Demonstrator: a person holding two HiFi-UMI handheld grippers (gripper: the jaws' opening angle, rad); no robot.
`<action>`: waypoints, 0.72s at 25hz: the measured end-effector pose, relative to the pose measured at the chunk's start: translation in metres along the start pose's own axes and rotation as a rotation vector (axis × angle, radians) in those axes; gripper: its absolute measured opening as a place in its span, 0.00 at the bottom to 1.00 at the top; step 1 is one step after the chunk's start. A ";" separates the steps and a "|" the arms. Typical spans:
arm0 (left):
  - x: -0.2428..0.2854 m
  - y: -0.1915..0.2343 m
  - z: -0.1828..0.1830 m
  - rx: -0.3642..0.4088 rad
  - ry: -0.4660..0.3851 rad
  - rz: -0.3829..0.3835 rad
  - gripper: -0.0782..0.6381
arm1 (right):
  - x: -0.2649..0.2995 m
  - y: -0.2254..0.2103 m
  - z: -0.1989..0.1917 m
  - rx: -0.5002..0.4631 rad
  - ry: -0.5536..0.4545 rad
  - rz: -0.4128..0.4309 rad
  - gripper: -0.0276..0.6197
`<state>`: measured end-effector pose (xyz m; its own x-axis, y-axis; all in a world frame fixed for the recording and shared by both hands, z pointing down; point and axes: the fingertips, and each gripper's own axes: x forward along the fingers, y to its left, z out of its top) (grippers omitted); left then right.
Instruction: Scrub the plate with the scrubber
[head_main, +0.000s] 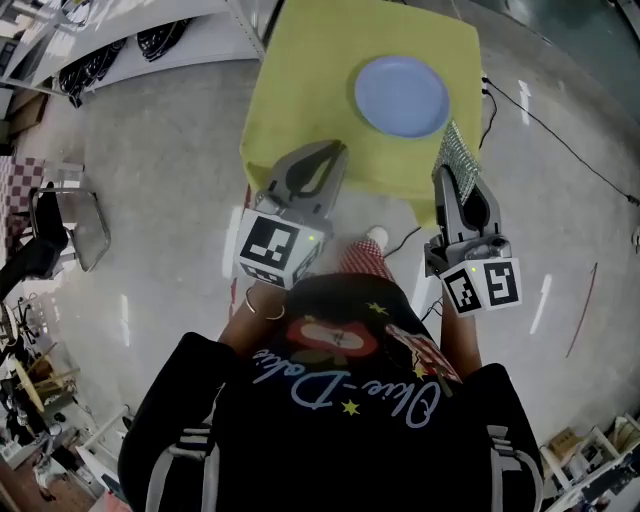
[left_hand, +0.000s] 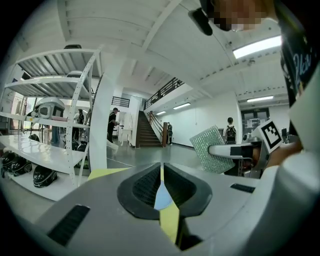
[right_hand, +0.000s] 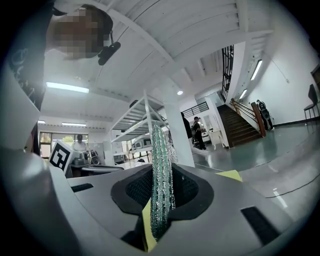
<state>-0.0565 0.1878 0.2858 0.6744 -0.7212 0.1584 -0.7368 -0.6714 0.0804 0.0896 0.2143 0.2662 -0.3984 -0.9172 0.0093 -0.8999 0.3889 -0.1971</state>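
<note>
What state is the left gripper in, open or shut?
Shut: the left gripper has its jaws closed together, nothing between them.

A large open hall, lab or workshop by its look — polished grey floor (head_main: 150, 170), white steel shelving (left_hand: 47, 155) holding dark helmet-like gear (left_hand: 42, 175), strip lights (left_hand: 256, 46) under a high white ceiling (left_hand: 130, 30). A staircase (left_hand: 145, 134) climbs to a railed upper level (left_hand: 167, 89), and people (left_hand: 114, 124) stand about.

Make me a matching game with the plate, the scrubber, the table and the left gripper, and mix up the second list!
Things:
1. plate
2. scrubber
3. table
4. left gripper

Clues:
A. yellow
B. shut, holding nothing
C. light blue, lying on the table
D. silvery, pinched in the right gripper

Pairs: 1-C, 2-D, 3-A, 4-B
</note>
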 end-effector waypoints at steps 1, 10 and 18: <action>0.008 0.000 -0.002 -0.002 0.008 0.000 0.12 | 0.003 -0.007 -0.001 0.003 0.003 0.001 0.14; 0.062 -0.016 -0.004 -0.002 0.032 0.045 0.12 | 0.011 -0.062 -0.001 0.029 0.019 0.042 0.14; 0.081 -0.016 -0.004 -0.047 0.028 0.116 0.12 | 0.025 -0.086 -0.001 0.033 0.034 0.114 0.14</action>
<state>0.0101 0.1410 0.3013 0.5836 -0.7879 0.1964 -0.8115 -0.5748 0.1055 0.1567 0.1581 0.2849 -0.5038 -0.8636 0.0184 -0.8425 0.4865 -0.2313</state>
